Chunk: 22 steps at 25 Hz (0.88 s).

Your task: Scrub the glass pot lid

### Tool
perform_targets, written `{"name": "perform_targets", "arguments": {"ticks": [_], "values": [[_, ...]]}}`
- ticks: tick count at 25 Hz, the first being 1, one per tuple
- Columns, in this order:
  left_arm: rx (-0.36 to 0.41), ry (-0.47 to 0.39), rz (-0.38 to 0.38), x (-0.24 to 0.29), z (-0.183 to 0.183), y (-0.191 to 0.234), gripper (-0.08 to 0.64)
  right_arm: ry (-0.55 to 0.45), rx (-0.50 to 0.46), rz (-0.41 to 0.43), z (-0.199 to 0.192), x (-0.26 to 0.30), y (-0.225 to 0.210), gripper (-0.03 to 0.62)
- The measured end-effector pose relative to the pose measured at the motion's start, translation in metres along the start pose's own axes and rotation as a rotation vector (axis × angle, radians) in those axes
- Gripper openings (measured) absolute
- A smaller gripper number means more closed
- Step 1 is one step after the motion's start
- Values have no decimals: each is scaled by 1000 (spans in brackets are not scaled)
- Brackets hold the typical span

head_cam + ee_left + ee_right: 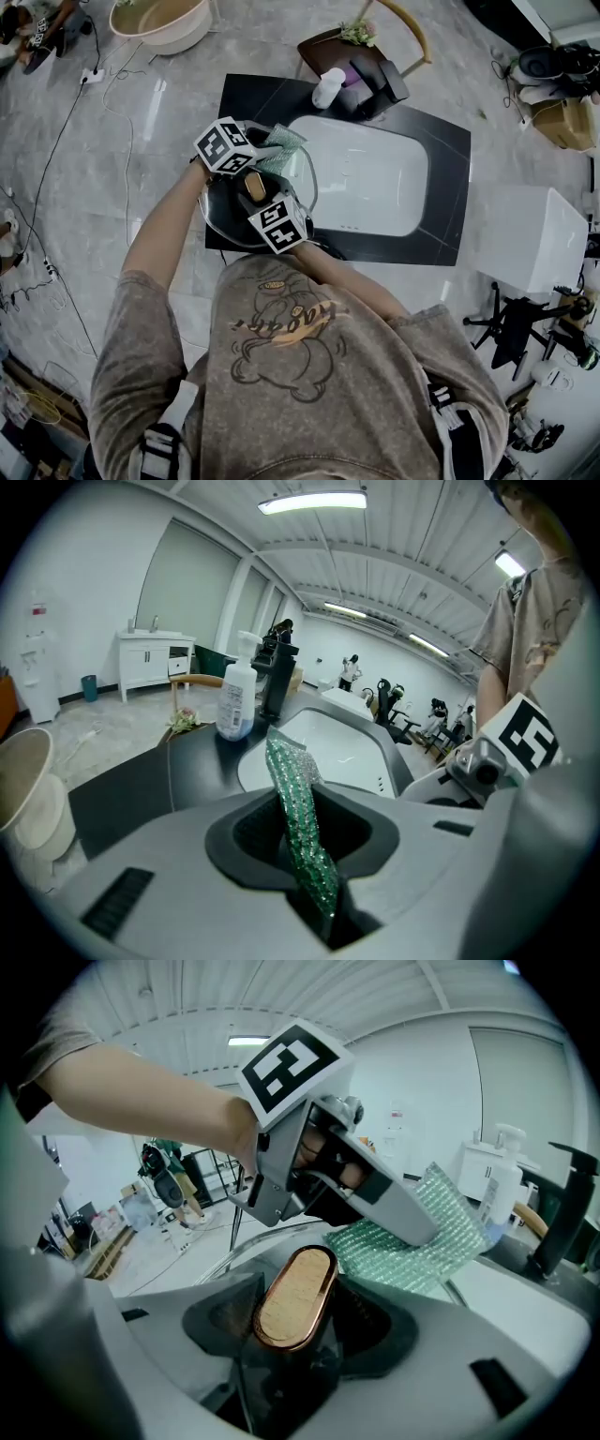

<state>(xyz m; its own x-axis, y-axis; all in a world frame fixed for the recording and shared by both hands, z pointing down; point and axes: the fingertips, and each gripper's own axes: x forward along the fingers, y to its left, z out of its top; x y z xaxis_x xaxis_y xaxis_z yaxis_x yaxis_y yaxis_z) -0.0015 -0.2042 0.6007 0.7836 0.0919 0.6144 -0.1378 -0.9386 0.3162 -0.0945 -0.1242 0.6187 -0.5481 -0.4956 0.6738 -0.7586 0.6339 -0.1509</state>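
The right gripper (pixel 286 1321) is clamped on the round clear glass pot lid's (pixel 223 217) oval, copper-rimmed wooden knob (pixel 292 1296), long axis seven-to-one o'clock, at the glossy white sink's (pixel 375 178) nine o'clock, while the left gripper (pixel 314 869) pinches a bumpy, glittery green scouring cloth (pixel 295 799).

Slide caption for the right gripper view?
Right gripper grips the glass lid by its wooden knob; left gripper holds a green scrubbing cloth alongside.
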Motion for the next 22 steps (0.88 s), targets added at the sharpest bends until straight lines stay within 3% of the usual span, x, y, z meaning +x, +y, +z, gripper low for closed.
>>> {"name": "perform_targets", "arguments": {"ticks": [10,17,22], "values": [[-40,-10,211,-46,-30,32,86,2,5,8,1,0,1,253],[-43,0,316,-68,-50,35,86,0,6,7,2,-1,2,255],[-90,-24,390,-82,-62,34,86,-2,7,7,3,-2,2,253]]}}
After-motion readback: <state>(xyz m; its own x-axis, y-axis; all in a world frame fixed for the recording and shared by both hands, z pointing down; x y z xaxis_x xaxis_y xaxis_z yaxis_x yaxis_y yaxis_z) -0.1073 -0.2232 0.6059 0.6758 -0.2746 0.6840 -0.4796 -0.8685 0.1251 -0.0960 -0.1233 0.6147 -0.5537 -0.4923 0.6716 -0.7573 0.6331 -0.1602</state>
